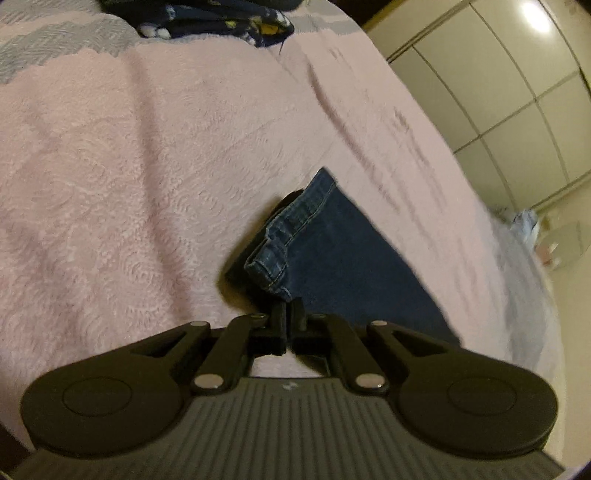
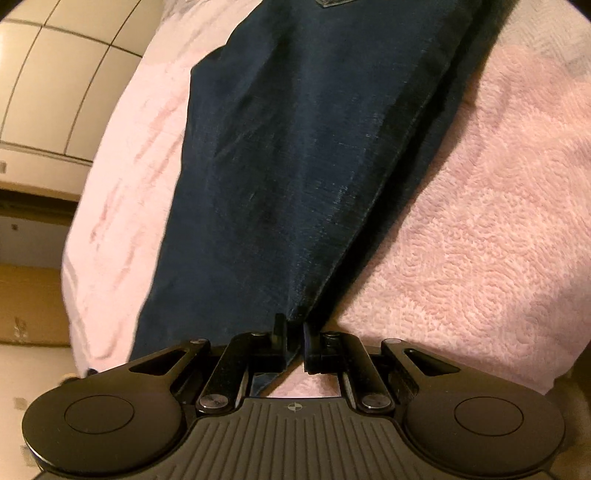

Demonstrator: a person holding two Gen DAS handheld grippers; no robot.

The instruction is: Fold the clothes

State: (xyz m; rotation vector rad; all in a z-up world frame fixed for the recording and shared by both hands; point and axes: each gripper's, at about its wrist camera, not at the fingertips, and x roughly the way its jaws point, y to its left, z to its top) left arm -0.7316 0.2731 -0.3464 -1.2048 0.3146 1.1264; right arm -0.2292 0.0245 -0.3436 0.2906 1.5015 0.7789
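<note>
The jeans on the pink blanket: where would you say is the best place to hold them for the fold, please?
At the hem corners. The left gripper pinches the stitched hem of the jeans; the right gripper clamps the side edge. Come in low along the pink blanket, since the doubled hem gives firm purchase.

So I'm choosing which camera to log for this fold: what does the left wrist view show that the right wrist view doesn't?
Only the left wrist view shows the stitched hem of the jeans, pinched by the left gripper, plus a dark patterned garment at the far edge. Only the right wrist view shows the long denim panel with its side seam, clamped by the right gripper. Both show jeans on the pink blanket.
</note>
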